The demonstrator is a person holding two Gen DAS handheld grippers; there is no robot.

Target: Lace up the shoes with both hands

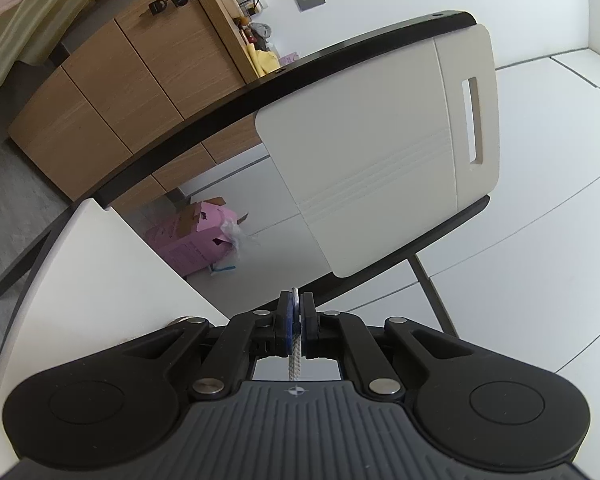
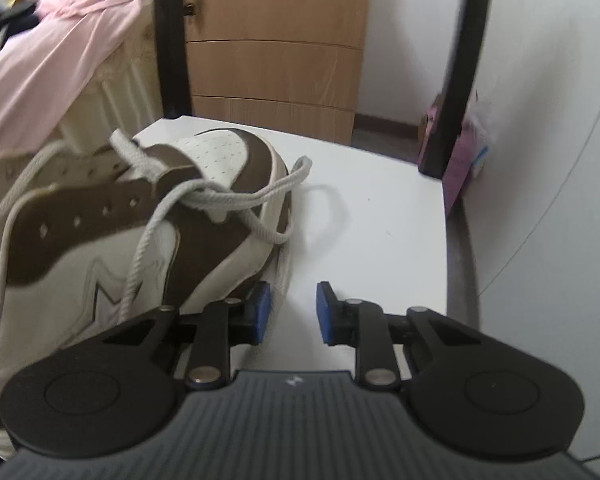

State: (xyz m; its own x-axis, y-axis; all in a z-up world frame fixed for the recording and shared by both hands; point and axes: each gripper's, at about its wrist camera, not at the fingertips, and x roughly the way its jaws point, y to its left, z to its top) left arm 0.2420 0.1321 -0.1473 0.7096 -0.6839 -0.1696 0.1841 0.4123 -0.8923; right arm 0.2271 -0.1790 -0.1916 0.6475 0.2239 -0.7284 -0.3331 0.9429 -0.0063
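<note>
Pinching the pale woven shoelace [image 1: 294, 354], the left gripper [image 1: 296, 320] is shut; the right gripper [image 2: 289, 312] (part-open, empty) must catch the loose end beside the brown-and-white leather sneaker [image 2: 203, 168].

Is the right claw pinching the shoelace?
No, the right claw is open with only bare white table between its blue pads, and the shoelace lies on the shoe.

Both wrist views look along their fingers [image 1: 287, 322] — sharing, seemingly, the chair [image 1: 380, 128].
</note>
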